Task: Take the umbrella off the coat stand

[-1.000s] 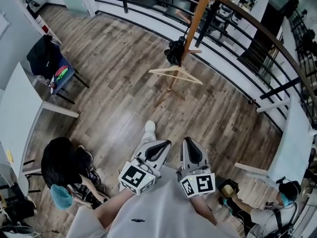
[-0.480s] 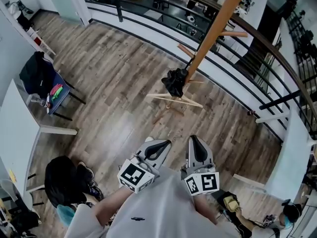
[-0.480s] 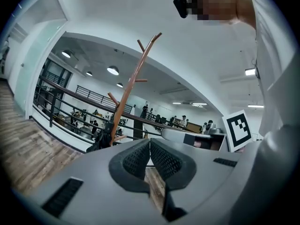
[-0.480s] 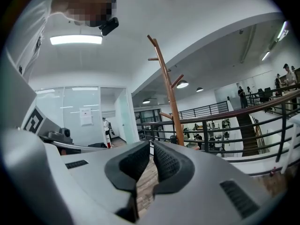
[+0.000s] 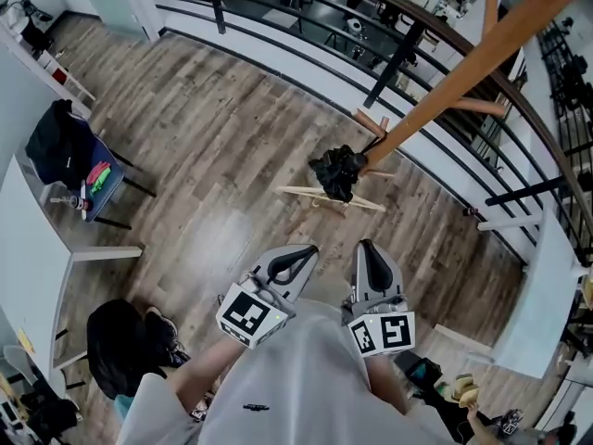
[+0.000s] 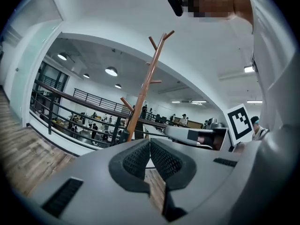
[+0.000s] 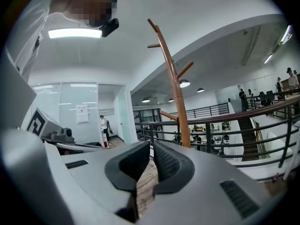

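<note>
A tall wooden coat stand [image 5: 435,95] rises from the plank floor near the railing. A folded black umbrella [image 5: 337,171] hangs low on its pole, just above the stand's feet. My left gripper [image 5: 304,250] and right gripper [image 5: 365,247] are held side by side in front of me, pointing at the stand and still well short of it. Both are shut with nothing between their jaws. The stand's pole [image 6: 145,89] shows beyond the left gripper [image 6: 149,142] in the left gripper view. In the right gripper view the pole [image 7: 175,92] stands behind the right gripper [image 7: 151,144].
A black metal railing [image 5: 435,35] with a wooden top rail runs behind the stand. At the left are a chair with a black jacket [image 5: 57,143] and a white table [image 5: 37,248]. A seated person [image 5: 120,339] is at the lower left, and another white table [image 5: 547,290] at the right.
Both grippers have moved forward together toward the coat stand, which now looms larger and closer, with the umbrella nearer to the grippers. Both jaws stayed shut.
</note>
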Demonstrator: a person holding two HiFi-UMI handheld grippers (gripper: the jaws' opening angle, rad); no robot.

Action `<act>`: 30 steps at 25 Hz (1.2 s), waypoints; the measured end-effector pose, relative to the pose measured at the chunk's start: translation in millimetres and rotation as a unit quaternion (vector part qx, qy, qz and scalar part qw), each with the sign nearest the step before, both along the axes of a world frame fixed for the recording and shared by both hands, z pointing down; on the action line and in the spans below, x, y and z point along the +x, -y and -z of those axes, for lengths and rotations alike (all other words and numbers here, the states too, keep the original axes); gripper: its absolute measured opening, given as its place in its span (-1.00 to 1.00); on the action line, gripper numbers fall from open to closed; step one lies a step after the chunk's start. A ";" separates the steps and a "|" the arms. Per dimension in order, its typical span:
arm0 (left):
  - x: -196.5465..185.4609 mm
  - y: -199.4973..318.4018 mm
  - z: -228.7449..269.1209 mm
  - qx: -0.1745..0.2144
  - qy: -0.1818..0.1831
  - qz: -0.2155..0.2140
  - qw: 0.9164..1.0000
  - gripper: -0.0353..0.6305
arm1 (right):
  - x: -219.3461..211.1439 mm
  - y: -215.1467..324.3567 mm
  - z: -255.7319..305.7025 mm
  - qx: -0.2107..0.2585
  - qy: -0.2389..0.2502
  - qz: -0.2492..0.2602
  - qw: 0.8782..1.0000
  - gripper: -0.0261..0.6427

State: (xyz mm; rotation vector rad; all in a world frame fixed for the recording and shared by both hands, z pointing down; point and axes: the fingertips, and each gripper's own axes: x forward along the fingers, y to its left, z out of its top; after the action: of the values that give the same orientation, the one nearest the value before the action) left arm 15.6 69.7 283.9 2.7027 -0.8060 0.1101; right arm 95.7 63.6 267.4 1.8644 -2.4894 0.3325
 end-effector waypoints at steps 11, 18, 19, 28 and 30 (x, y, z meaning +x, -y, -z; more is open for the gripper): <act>10.0 39.7 -21.3 -0.002 0.036 0.004 0.999 -0.82 | 0.9 43.3 -27.4 -0.030 0.007 0.028 0.999 -0.78; 12.0 59.0 -37.4 0.003 0.037 0.007 0.999 -0.82 | 2.6 53.7 -35.0 -0.033 0.003 0.030 0.999 -0.78; 11.5 61.4 -39.8 0.004 0.037 0.008 0.999 -0.82 | 1.7 54.0 -37.0 -0.035 0.001 0.032 0.999 -0.78; 11.0 92.4 -74.0 0.036 0.048 0.018 0.998 -0.82 | 2.7 68.7 -70.3 -0.042 -0.016 0.050 0.998 -0.78; 11.1 98.6 -82.6 0.048 0.055 0.017 0.997 -0.82 | 4.1 72.5 -79.0 -0.047 -0.021 0.053 0.997 -0.78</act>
State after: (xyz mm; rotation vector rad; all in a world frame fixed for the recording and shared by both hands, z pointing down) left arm 26.6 -29.0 366.5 2.7920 -0.9104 0.2207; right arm 99.8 -9.0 346.4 1.6814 -2.4859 0.3956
